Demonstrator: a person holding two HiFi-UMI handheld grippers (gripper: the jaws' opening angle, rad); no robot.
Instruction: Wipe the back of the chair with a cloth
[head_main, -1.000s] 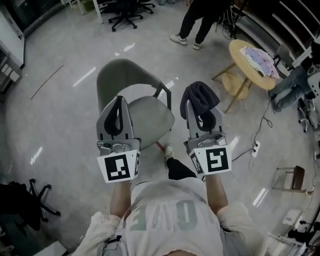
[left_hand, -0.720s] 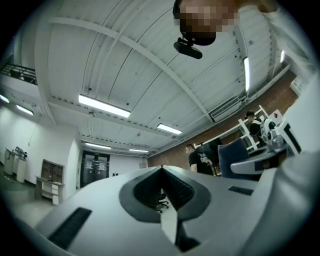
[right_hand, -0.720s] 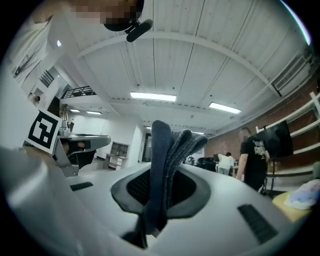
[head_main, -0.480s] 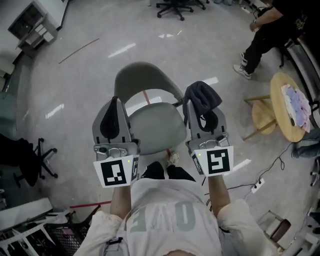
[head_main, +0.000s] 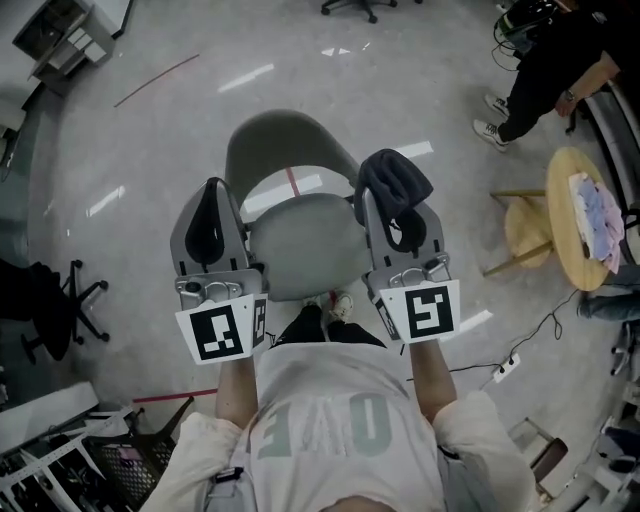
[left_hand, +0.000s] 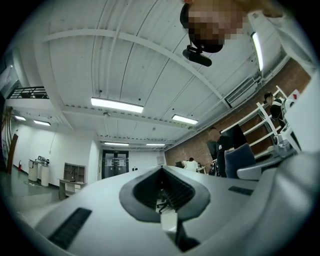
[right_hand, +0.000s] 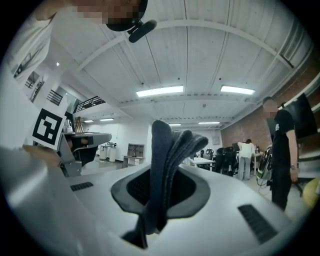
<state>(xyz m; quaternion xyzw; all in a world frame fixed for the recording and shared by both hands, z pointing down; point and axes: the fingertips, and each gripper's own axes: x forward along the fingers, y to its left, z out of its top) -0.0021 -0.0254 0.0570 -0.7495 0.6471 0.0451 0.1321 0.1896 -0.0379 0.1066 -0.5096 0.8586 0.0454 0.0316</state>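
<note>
We hold both grippers pointing upward beside the chair (head_main: 288, 150). The left gripper (head_main: 210, 218), at its left edge, is closed and empty. The right gripper (head_main: 398, 222), at its right edge, clamps the cloth (head_main: 392, 180). Open floor (head_main: 150, 160) surrounds the chair.

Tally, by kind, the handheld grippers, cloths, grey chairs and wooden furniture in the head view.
2 handheld grippers: left gripper, right gripper
1 dark grey cloth, clamped in the right gripper's jaws
1 grey-green shell chair
1 round wooden table
1 round wooden stool
Total: 6
</note>
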